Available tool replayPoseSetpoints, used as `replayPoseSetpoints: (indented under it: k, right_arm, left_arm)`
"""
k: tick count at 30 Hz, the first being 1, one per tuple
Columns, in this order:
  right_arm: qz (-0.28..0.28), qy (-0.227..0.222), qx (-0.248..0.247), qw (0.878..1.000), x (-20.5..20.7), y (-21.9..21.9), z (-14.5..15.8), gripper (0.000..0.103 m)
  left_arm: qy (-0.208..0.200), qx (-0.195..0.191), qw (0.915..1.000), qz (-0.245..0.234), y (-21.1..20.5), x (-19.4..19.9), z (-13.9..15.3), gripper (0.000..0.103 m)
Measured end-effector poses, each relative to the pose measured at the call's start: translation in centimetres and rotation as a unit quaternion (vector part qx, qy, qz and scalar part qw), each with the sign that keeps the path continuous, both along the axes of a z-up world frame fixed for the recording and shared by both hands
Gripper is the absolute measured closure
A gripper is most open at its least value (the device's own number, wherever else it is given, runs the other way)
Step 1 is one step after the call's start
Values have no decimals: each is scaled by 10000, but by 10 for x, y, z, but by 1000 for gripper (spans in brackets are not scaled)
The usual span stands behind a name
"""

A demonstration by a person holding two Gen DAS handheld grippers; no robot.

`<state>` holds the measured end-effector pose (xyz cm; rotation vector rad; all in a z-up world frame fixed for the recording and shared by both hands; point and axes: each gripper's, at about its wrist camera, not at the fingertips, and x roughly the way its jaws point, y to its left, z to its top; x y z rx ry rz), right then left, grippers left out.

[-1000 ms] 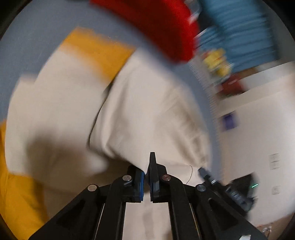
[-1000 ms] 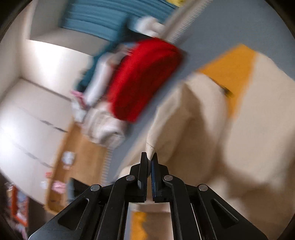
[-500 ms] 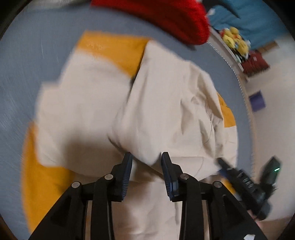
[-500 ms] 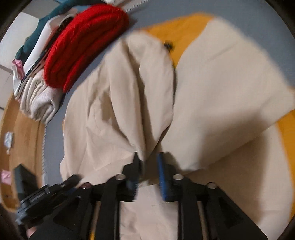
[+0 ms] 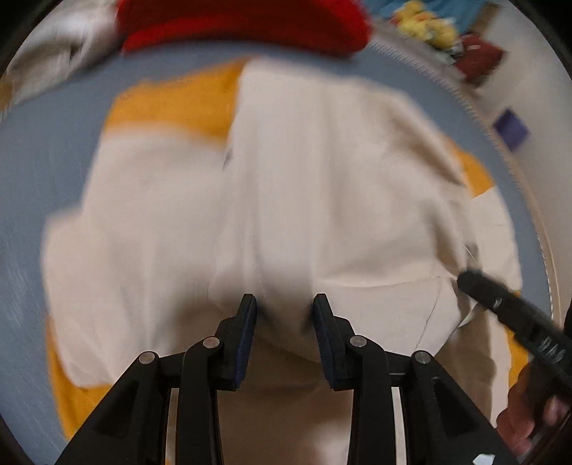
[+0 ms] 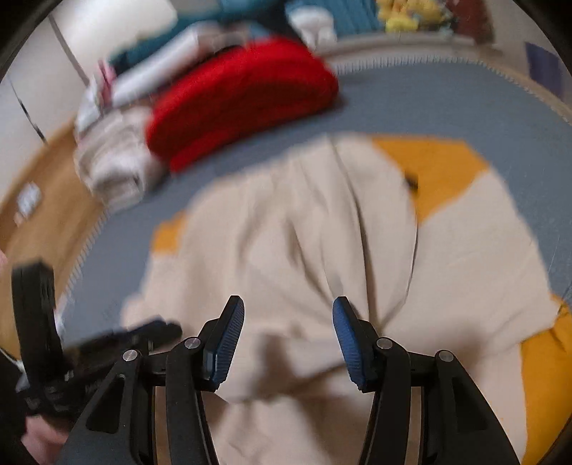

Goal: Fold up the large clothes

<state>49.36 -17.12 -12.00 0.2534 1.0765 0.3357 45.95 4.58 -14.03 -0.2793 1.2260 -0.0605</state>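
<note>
A large cream garment (image 5: 321, 179) with yellow panels (image 5: 178, 103) lies spread and partly folded over itself on a grey-blue surface (image 5: 43, 161). My left gripper (image 5: 284, 298) hovers over its near fold, open, and the pads do not press the cloth edge seen between them. In the right wrist view the same garment (image 6: 304, 250) lies below my right gripper (image 6: 287, 302), whose jaws are opening wide with nothing gripped. The right gripper's black body (image 5: 518, 322) shows at the left view's right edge, with a hand (image 5: 525, 411) on it.
A folded red knit (image 6: 243, 100) lies at the far side of the surface, also in the left view (image 5: 243, 21). Beside it sits a pile of pale and teal clothes (image 6: 114, 168). Wooden floor (image 6: 35, 179) lies past the surface's left edge.
Both grippers were shut on the cream cloth a second ago; both have opened and let it go. Both views have rolled, and the fold now rests on the garment.
</note>
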Motion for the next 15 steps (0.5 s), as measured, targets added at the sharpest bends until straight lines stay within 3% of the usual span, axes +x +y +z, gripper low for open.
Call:
replayPoseSetpoints:
  k: [2, 4, 9, 11, 13, 14, 15]
  right_arm:
    - [-2, 517, -140, 9986, 5, -1, -23, 53]
    - [-78, 481, -39, 9988, 3, -6, -20, 53]
    - [-355, -466, -423, 9974, -13, -9, 31, 52]
    - [-473, -894, -461, 9938, -15, -10, 48, 50]
    - [-425, -1058, -541, 9920, -10, -8, 49, 50]
    - [-354, -927, -587, 9933, -3, -5, 44, 50]
    - [-226, -523, -715, 9958, 8, -1, 28, 50]
  left_arm:
    - [-34, 51, 9999, 144, -2, -1, 8, 73]
    - [-166, 138, 9995, 228, -6, -4, 22, 73]
    - [-673, 302, 9969, -279, -43, -19, 53, 73]
    - [-731, 397, 9950, -560, -57, -23, 47, 73]
    - [-517, 530, 9946, -722, -64, -23, 28, 73]
    - [-382, 587, 9950, -718, -64, -24, 18, 73]
    - [-211, 579, 9958, -680, -60, -26, 8, 73]
